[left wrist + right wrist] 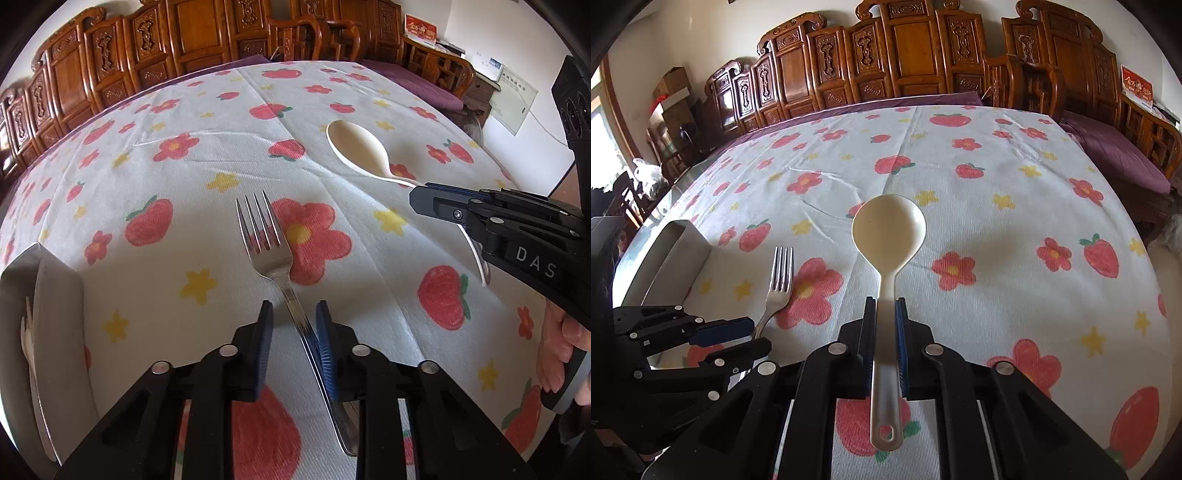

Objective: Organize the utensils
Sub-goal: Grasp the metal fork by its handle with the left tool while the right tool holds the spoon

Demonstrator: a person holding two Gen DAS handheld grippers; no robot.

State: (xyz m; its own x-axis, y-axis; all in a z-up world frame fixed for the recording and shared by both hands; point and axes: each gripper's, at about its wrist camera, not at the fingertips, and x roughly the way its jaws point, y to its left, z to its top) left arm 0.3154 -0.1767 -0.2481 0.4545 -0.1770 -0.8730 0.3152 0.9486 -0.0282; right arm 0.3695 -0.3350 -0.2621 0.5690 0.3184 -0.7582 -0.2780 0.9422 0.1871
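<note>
Home living/dining rm. Carved wood bench [905, 66] w/ purple cushion [1115, 151] behind table in floral cloth [997, 236]. Boxes [674, 92] stacked by the wall.

The far half of the worktop [1015, 177] is free cloth, wide enough for passing. On the left edge a white holder box [670, 258] stands as obstacle. The fork [779, 284] lies just beside it, leaving a narrow lane.
</note>
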